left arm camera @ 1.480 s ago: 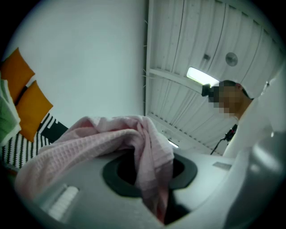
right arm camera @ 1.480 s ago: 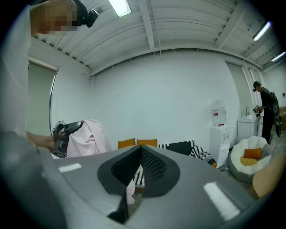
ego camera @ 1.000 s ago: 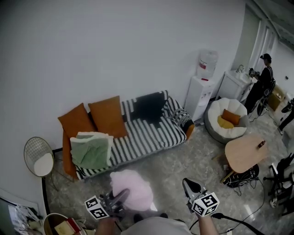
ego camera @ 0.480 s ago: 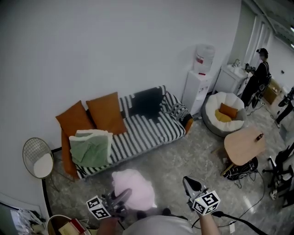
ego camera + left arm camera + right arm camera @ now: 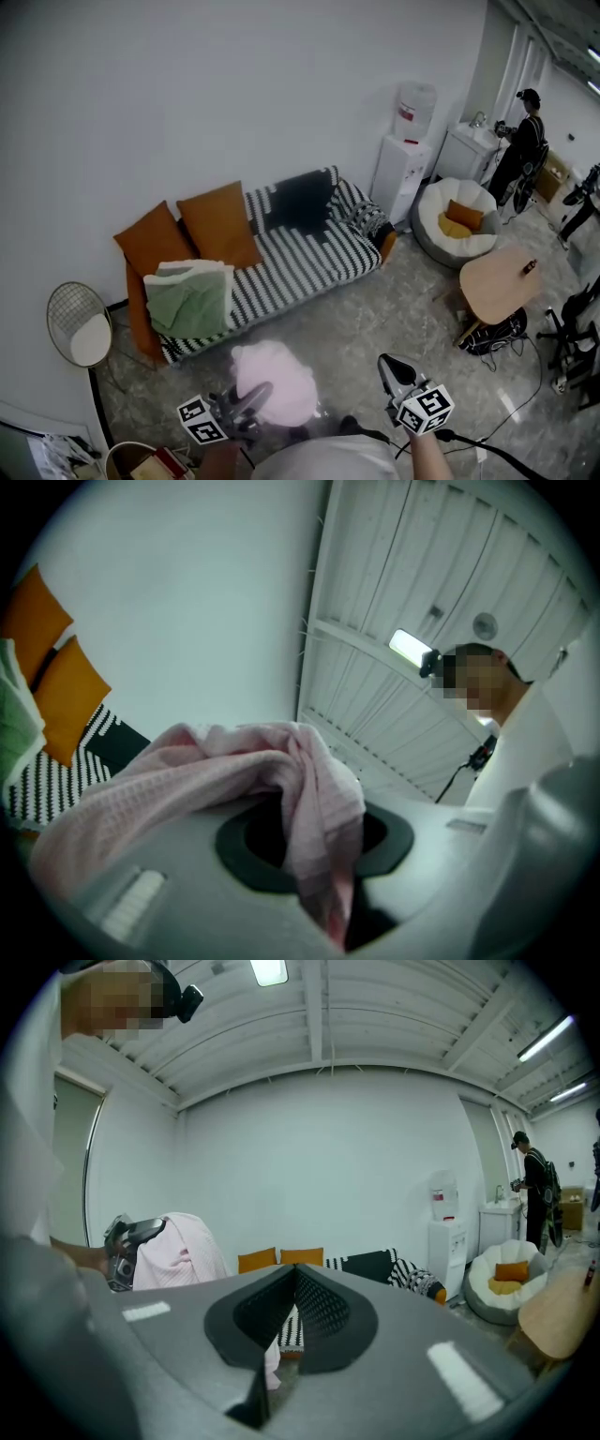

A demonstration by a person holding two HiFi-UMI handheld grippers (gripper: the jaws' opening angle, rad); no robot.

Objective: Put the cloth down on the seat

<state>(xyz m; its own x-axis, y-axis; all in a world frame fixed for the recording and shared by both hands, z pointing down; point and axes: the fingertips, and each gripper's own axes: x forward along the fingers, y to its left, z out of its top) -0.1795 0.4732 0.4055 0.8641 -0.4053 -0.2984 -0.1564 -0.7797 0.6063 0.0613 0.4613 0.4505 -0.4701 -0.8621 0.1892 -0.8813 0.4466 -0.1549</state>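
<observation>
The soft pink cloth (image 5: 234,780) hangs bunched, pinched in the left tongs (image 5: 255,394); only the left gripper view shows its waffle weave. The right tongs (image 5: 292,1274) are closed and empty. The head view shows the striped sofa (image 5: 300,267) well apart.

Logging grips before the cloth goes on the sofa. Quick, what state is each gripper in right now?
Left gripper: closed on the pink cloth.
Right gripper: jaws together, holding nothing.

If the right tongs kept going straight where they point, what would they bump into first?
Probably the striped sofa; the right tongs have only open floor before it, though depth is unclear.
</observation>
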